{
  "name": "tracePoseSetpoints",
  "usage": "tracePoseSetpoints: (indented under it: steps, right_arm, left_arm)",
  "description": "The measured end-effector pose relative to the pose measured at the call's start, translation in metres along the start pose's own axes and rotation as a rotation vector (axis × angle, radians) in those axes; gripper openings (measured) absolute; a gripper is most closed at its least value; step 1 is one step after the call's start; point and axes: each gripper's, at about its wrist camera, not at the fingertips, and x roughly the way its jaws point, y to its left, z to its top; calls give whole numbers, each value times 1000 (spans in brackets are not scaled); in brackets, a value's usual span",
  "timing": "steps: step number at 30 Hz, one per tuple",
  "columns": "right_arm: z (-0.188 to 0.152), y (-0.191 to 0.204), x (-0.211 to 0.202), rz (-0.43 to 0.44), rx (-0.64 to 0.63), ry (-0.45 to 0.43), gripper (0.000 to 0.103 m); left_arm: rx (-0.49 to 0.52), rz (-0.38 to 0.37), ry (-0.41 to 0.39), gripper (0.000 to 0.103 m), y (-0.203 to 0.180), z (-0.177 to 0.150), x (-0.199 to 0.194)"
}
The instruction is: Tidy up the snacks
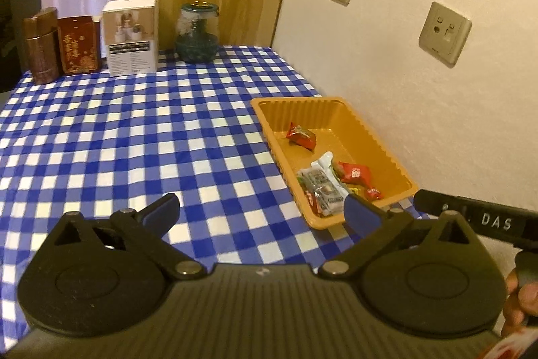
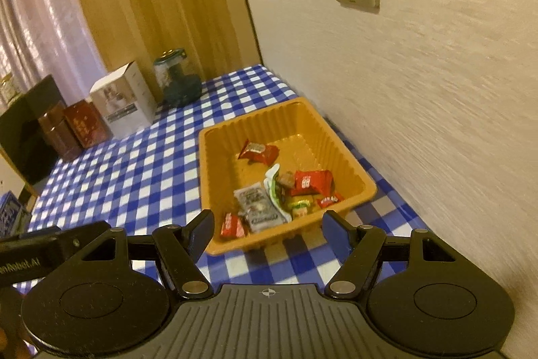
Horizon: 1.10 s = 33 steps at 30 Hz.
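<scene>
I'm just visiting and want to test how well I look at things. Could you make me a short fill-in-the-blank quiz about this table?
1. The wrapped snacks all lie inside an orange ____.
2. The tablecloth is checked in white and ____.
3. The glass jar stands next to a white ____ at the far edge of the table.
4. Both the left gripper and the right gripper hold ____ between their fingers.

Missing words: tray; blue; box; nothing
</scene>
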Motion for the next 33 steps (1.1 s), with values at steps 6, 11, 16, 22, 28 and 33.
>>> tracePoseSetpoints:
  steps: [6,11,16,22,28,33]
  right_arm:
    - [-20,10,-22,-1,-38,10,71]
    - [-35,18,-39,-3,-61,15,71]
    - [-46,25,-56,4,-66,24,71]
    - [-53,35,-80,13,-73,14,71]
    - [-61,45,-101,20,-97,3,71]
    - [-69,53,-113,32,-114,5,71]
  left_arm:
    - [-20,17,-7,103,1,-12,-29]
    - [-53,23,-6,103,4,-24,-48]
    - [-58,46,12,103,5,-37,-65]
    - [-50,68,2,103,6,-48,-91]
    - [-23,87,-15,103,6,-56,-113]
    - [-10,100,-20,103,5,-62,-125]
